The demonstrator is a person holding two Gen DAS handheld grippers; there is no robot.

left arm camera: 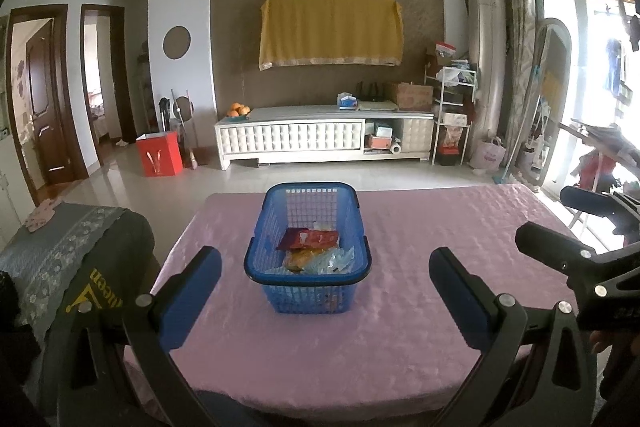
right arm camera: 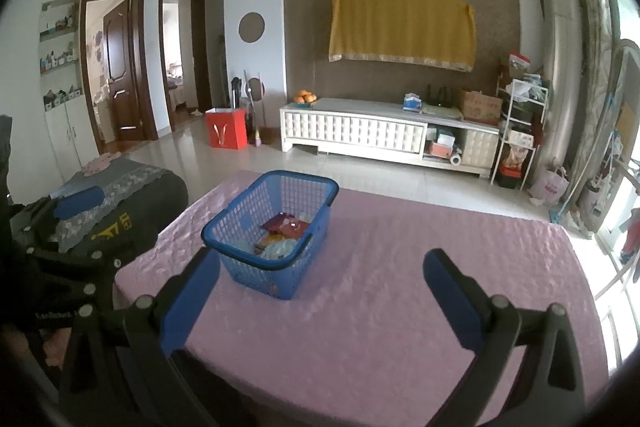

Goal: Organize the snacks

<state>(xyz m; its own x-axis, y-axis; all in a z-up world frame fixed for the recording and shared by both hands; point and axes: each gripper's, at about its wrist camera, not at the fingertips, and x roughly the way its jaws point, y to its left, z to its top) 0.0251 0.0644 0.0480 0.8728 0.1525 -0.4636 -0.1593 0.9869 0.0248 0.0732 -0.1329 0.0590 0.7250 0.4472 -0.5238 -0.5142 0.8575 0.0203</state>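
A blue plastic basket [left arm camera: 256, 259] stands on the pink tablecloth [left arm camera: 400, 327], also in the right wrist view [right arm camera: 224, 259]. Inside lie snack packets: a red one [left arm camera: 308, 239] on top, an orange one [left arm camera: 298, 259] and clear ones [left arm camera: 336, 261]; they also show in the right wrist view [right arm camera: 285, 225]. My left gripper [left arm camera: 326, 267] is open and empty, held back from the basket's near side. My right gripper [right arm camera: 322, 271] is open and empty, to the right of the basket and nearer the front edge.
A chair with a grey patterned cover [left arm camera: 60, 247] stands left of the table. The right gripper's body [left arm camera: 580, 267] shows at the right of the left wrist view. Beyond the table are tiled floor, a white TV cabinet [left arm camera: 320, 135] and a red bag [left arm camera: 159, 153].
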